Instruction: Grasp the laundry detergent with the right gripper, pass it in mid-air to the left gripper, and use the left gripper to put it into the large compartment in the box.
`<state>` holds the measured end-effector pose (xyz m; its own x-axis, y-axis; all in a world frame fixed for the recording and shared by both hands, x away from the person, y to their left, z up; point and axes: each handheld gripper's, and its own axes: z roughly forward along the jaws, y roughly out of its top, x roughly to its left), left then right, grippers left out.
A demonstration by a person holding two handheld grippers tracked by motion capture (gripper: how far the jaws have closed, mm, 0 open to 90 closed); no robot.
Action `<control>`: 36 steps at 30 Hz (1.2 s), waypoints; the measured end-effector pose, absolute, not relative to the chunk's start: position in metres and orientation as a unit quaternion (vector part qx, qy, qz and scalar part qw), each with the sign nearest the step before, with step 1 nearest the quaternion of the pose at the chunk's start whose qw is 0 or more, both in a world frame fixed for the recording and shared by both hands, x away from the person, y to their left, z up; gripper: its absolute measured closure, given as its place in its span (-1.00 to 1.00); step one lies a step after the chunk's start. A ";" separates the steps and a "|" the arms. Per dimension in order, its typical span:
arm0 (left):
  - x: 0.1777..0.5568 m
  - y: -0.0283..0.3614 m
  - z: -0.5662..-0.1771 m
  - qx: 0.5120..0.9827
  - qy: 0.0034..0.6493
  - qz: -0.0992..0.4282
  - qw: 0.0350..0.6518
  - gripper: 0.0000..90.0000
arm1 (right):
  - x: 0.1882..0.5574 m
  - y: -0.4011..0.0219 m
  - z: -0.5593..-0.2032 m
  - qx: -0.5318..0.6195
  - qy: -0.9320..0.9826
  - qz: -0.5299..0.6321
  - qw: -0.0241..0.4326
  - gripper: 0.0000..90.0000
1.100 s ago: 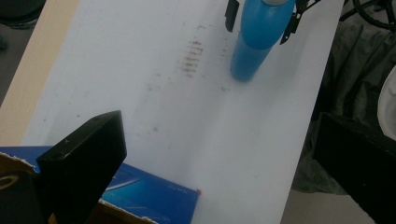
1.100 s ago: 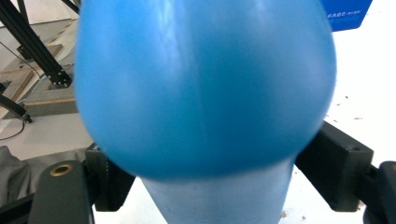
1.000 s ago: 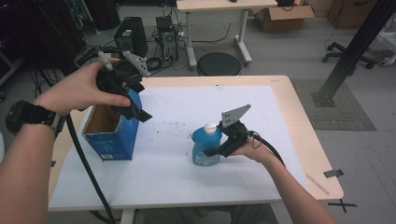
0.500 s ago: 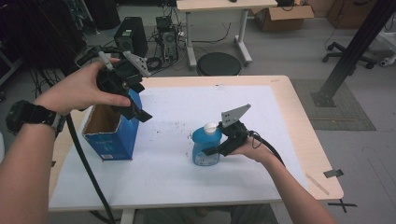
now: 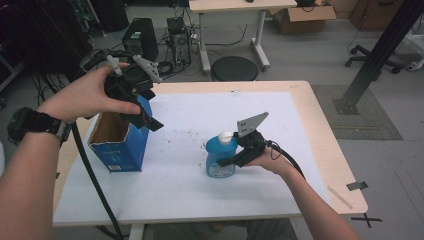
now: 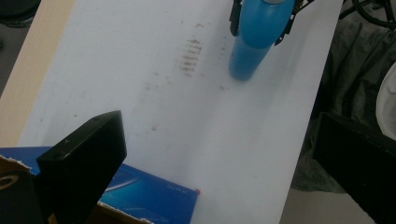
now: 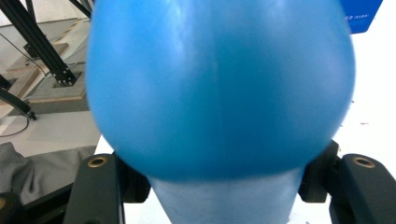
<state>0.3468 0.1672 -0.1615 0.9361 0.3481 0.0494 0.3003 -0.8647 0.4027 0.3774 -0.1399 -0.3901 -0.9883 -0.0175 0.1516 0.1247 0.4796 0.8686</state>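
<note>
An open-topped blue cardboard box (image 5: 120, 142) stands at the table's left. A hand holds my left gripper (image 5: 145, 117) just above the box's far right corner, open, with nothing between its wide-apart jaws. In the left gripper view that gripper (image 6: 217, 126) looks down on the white sheet, with the box's edge (image 6: 140, 191) under one jaw. A blue bottle (image 5: 220, 155) with a white cap stands upright mid-table. My right gripper (image 5: 232, 157) is shut on its body from the right. The right gripper view has the bottle (image 7: 219, 84) close up, a jaw on each side.
A white sheet (image 5: 200, 115) with faint brown stains (image 6: 189, 56) covers most of the wooden table (image 5: 325, 150). On the floor behind the table are a black stool (image 5: 234, 68) and computer towers (image 5: 140, 42). A black frame post (image 5: 375, 55) rises at right.
</note>
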 end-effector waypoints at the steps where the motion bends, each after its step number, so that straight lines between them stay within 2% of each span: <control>1: 0.347 0.167 -0.162 0.964 0.168 0.060 0.199 -0.91 | 0.377 -0.140 -0.390 -0.030 -0.857 -0.509 0.069 -0.19; 16: 0.347 0.167 -0.162 0.963 0.170 0.061 0.199 -0.91 | 0.375 -0.141 -0.384 -0.025 -0.858 -0.512 0.032 -0.07; 23: 0.348 0.166 -0.161 0.964 0.168 0.060 0.199 -0.91 | 0.377 -0.141 -0.382 -0.032 -0.861 -0.505 0.042 -0.06; 36: 0.348 0.160 -0.154 0.965 0.152 0.063 0.203 -0.91 | 0.381 -0.133 -0.339 -0.019 -0.873 -0.486 0.040 -0.06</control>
<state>0.3476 0.1603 -0.1545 0.9461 0.3184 0.0595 0.2675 -0.8716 0.4109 0.3812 -0.1334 -0.3389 -0.9961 -0.0064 0.0884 0.0719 0.5260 0.8475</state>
